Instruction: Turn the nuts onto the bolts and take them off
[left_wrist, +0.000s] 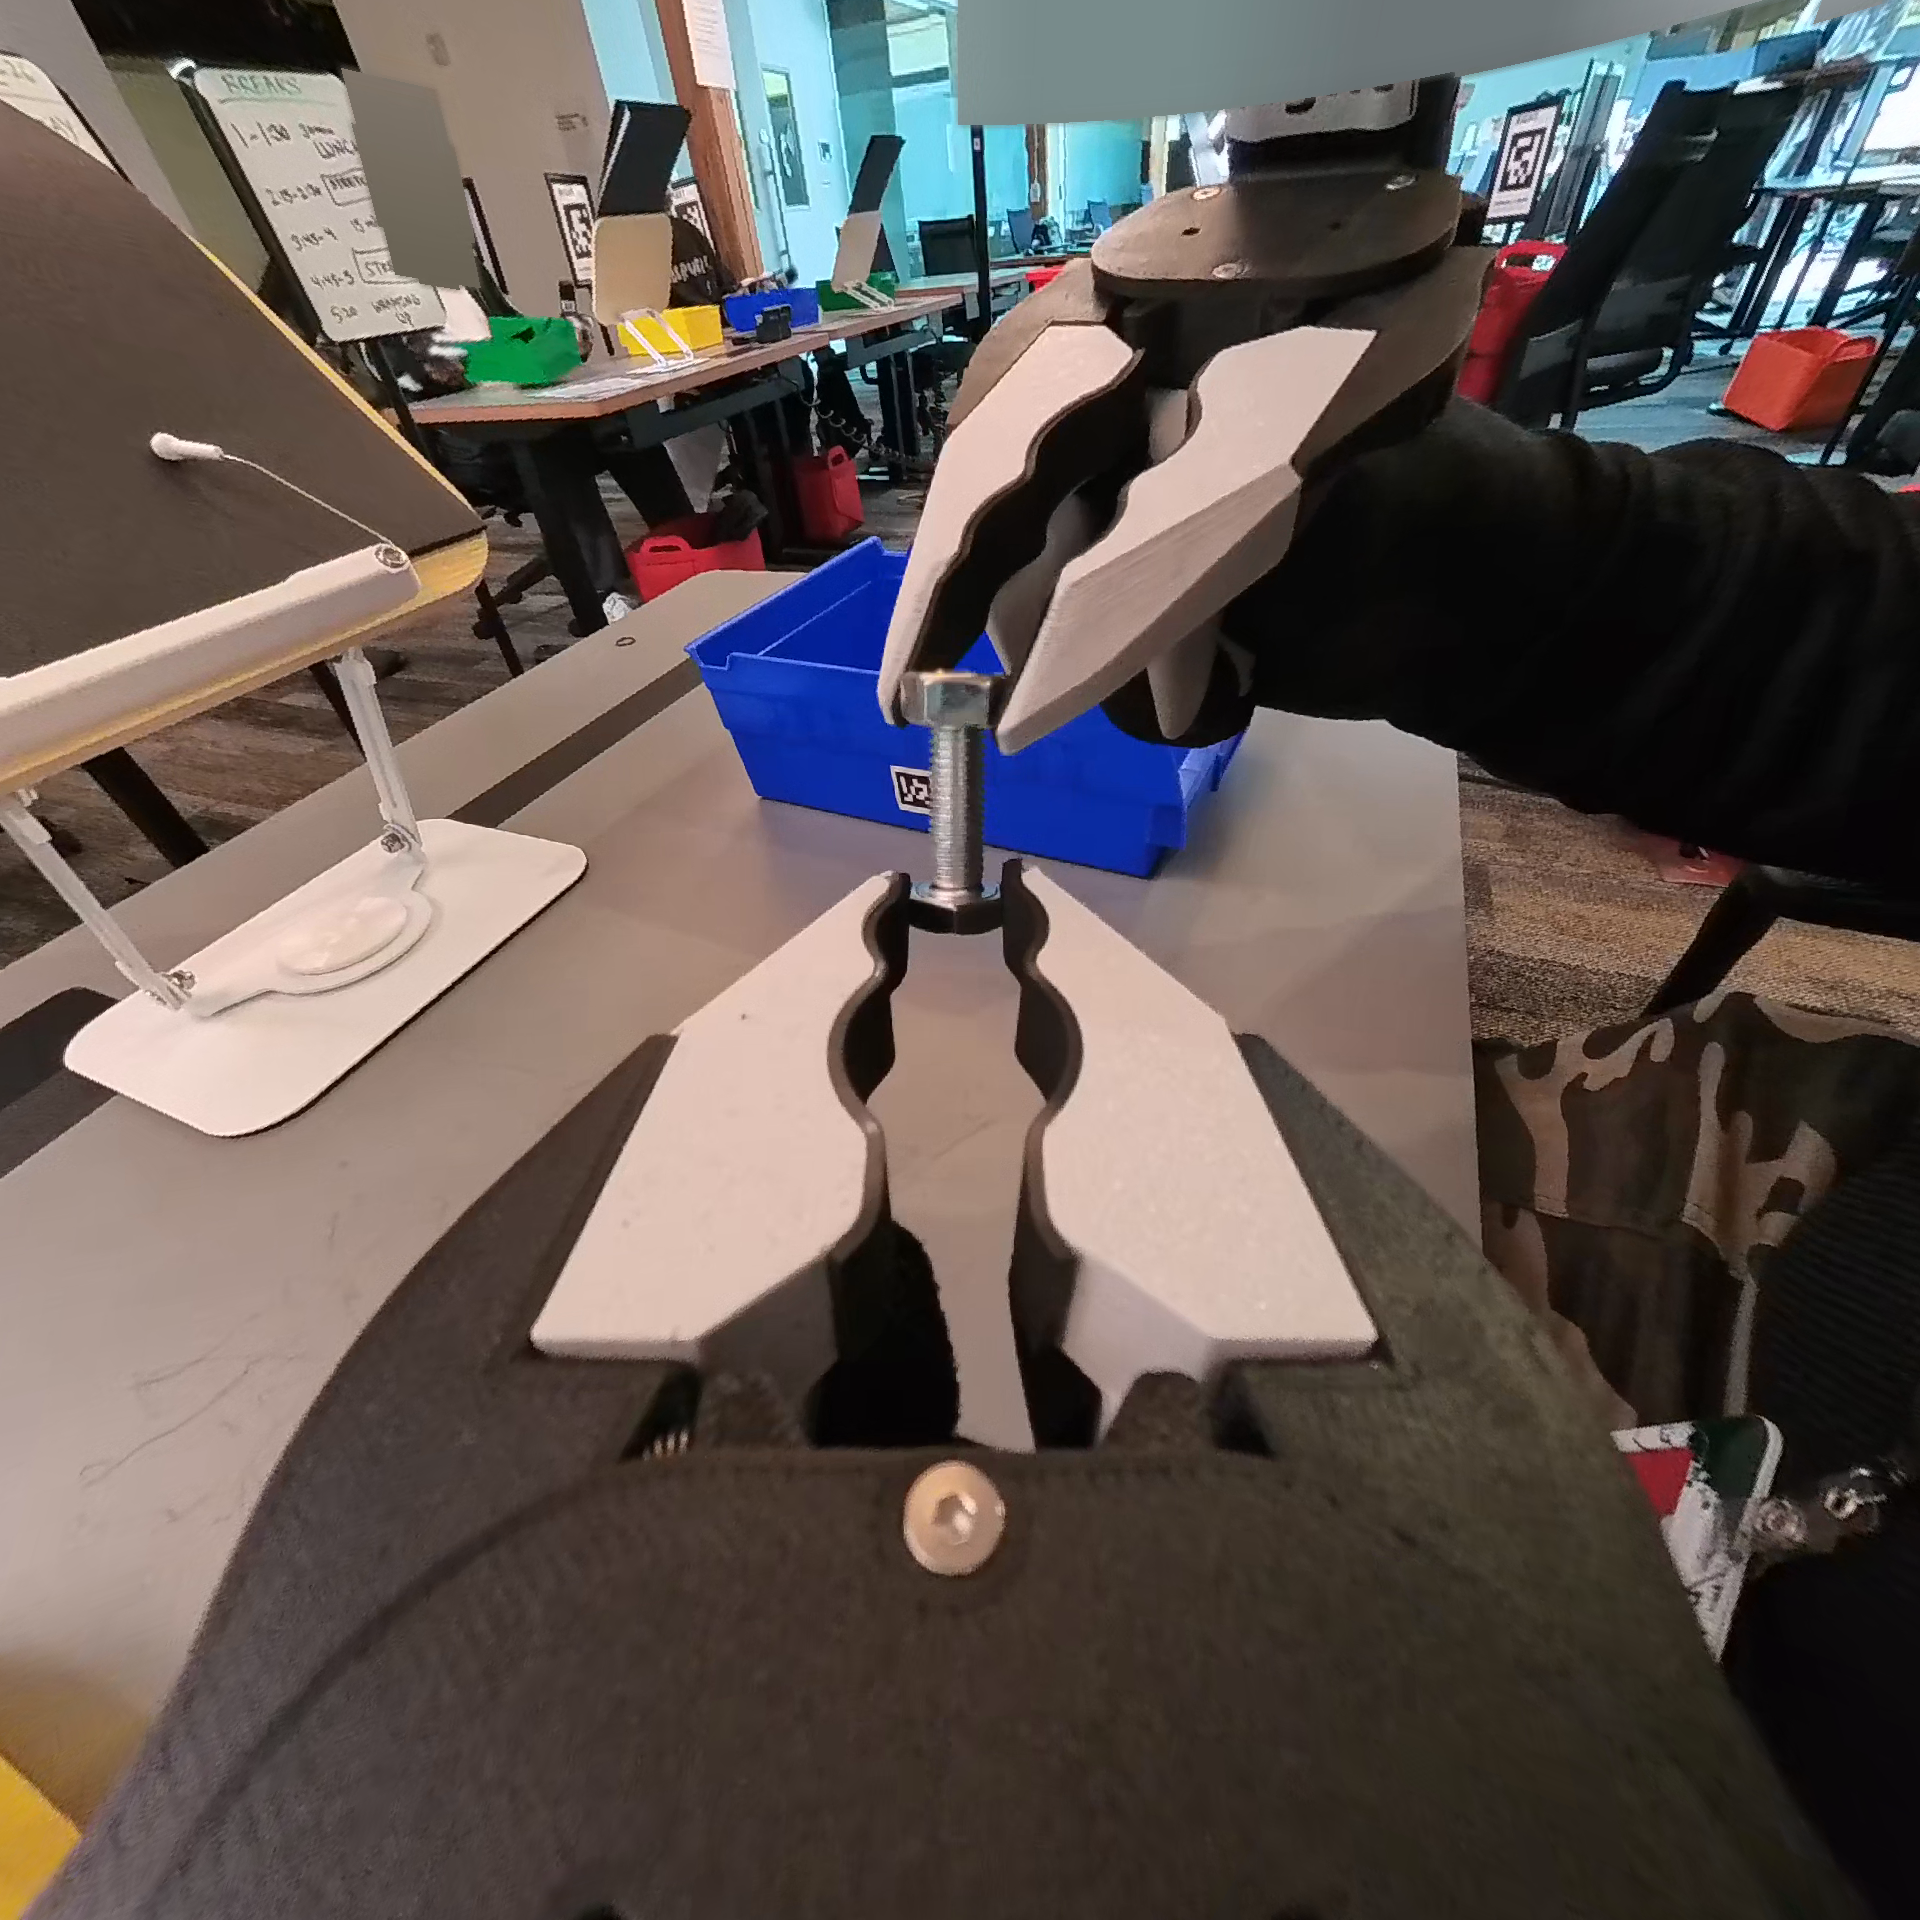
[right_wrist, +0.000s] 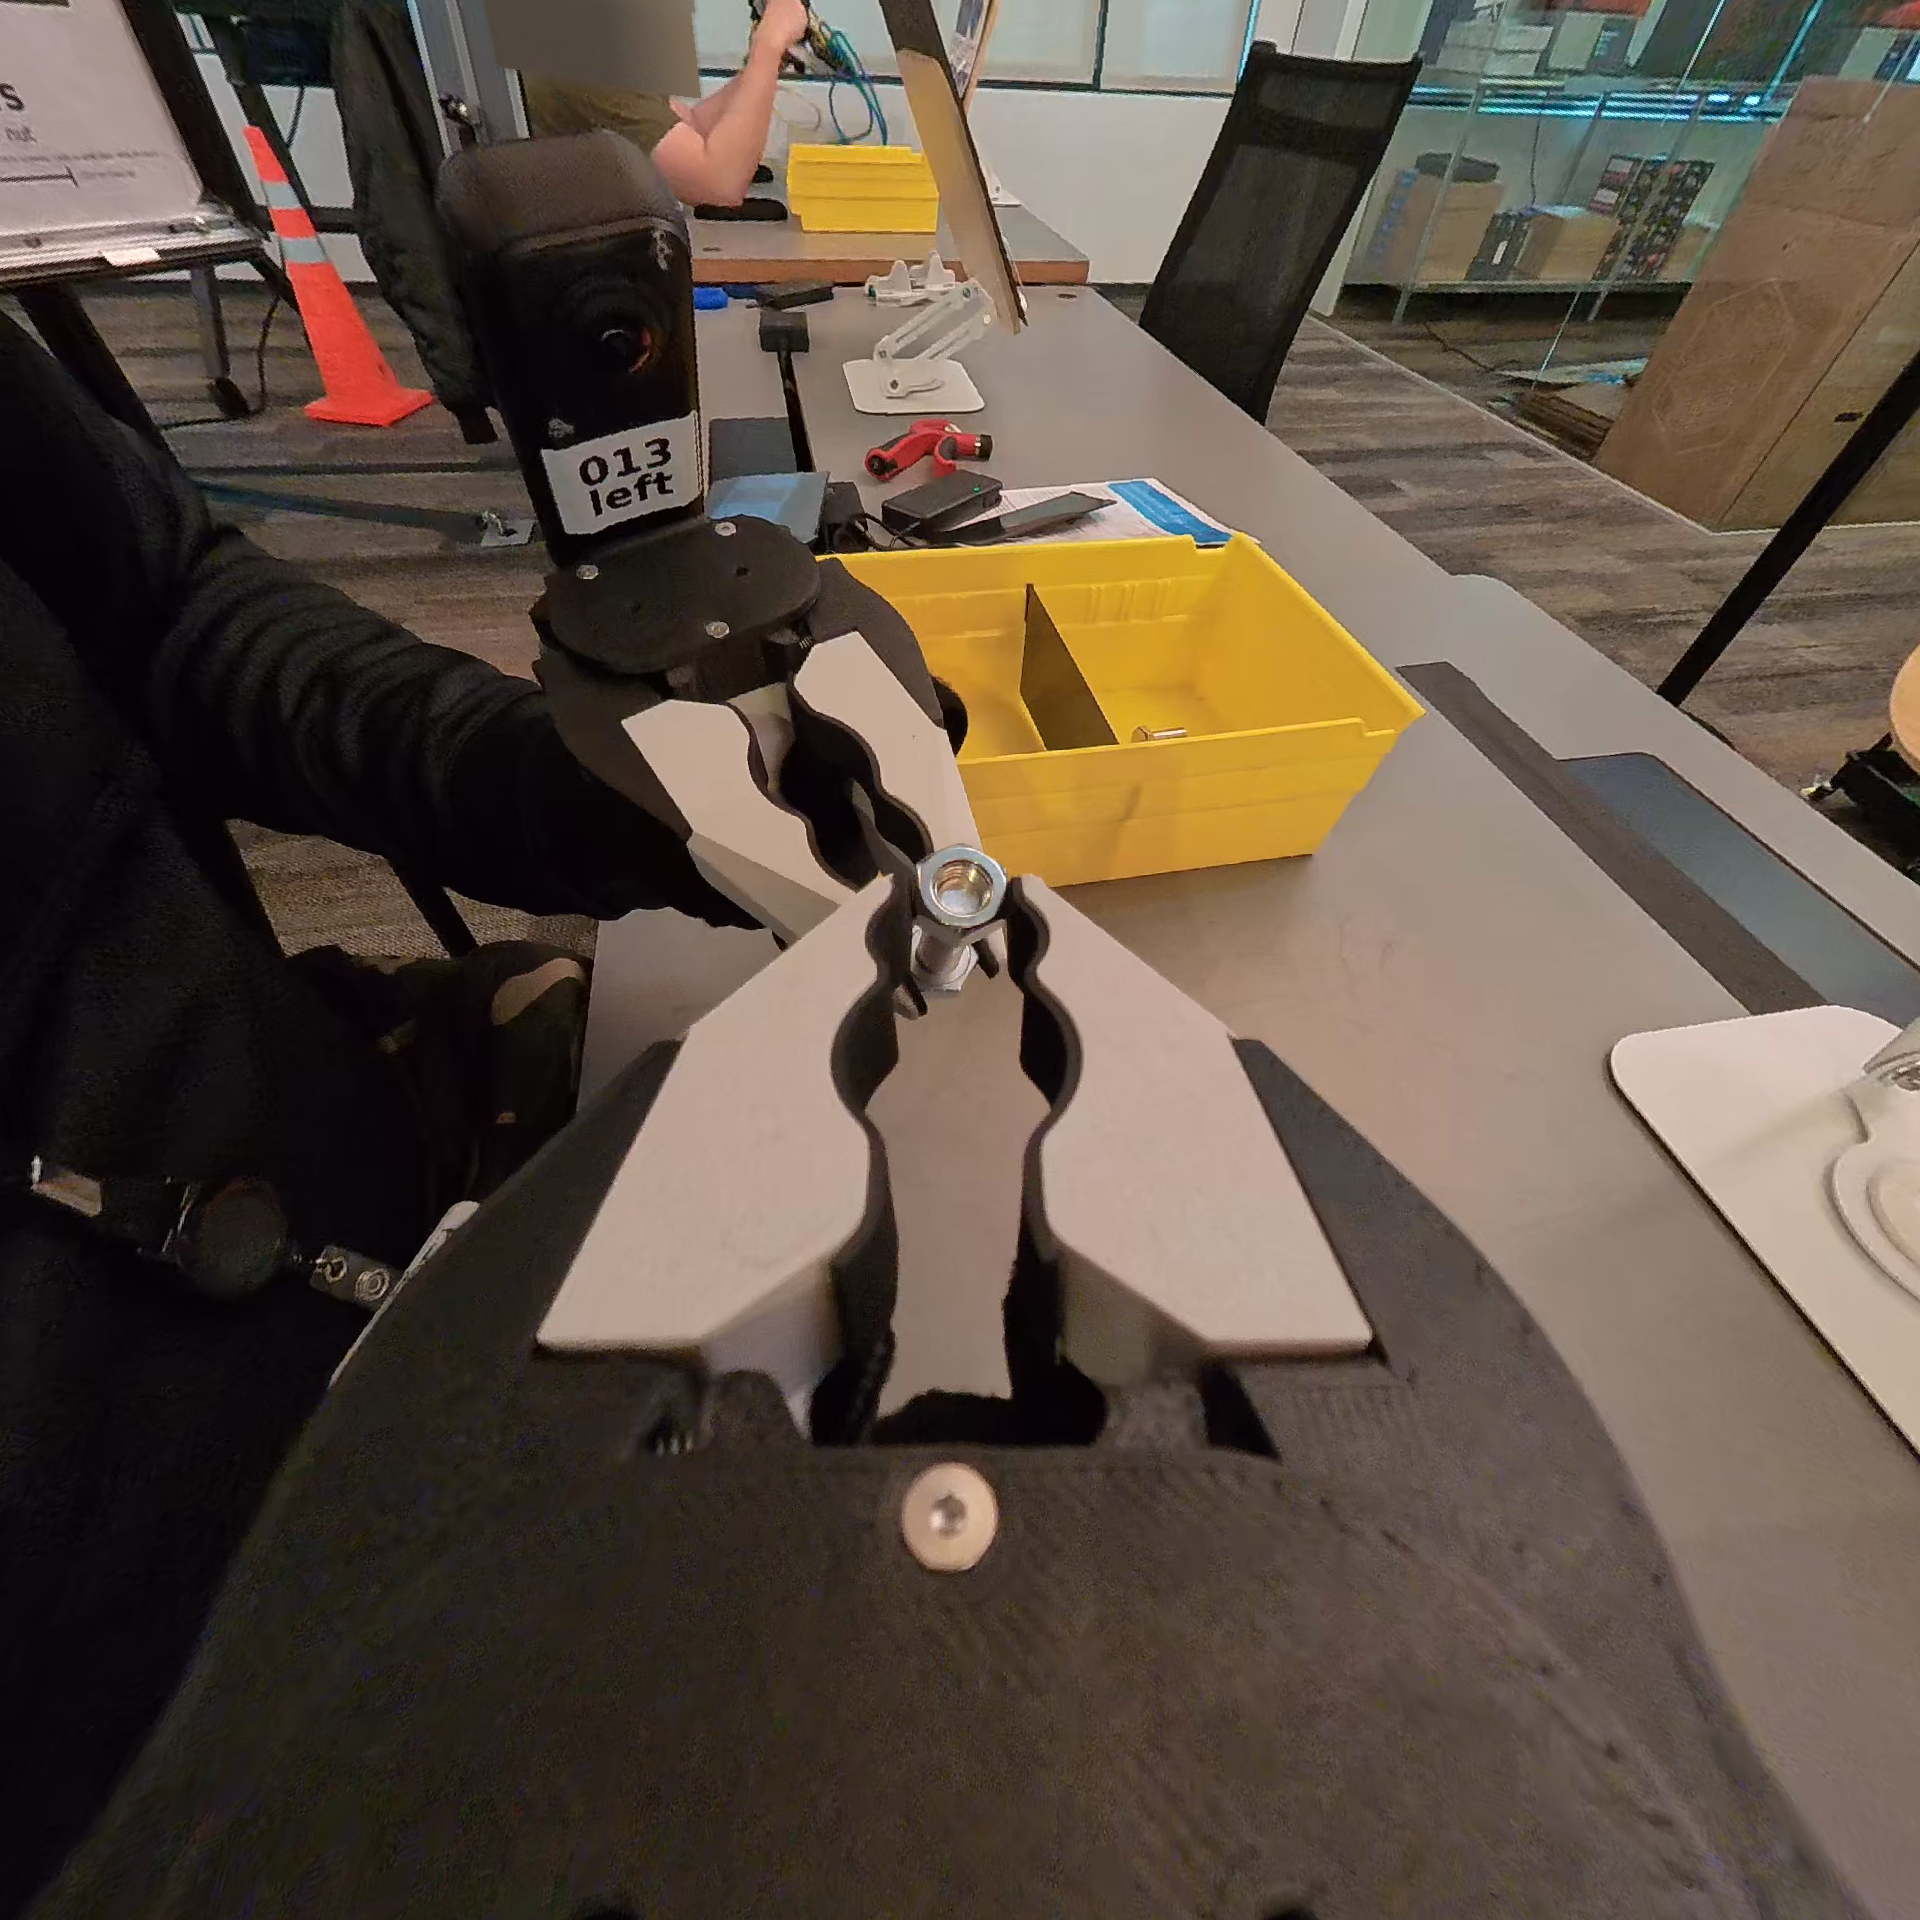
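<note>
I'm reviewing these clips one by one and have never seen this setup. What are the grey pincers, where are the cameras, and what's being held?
A person holds two handheld grippers, each with a camera looking along its two fingers. One picture is from the left gripper, shut on the lower end of an upright bolt. The other is from the right gripper, shut on the nut at the bolt's top. On the grey table stand a blue bin and a divided yellow bin holding one small metal part.
</note>
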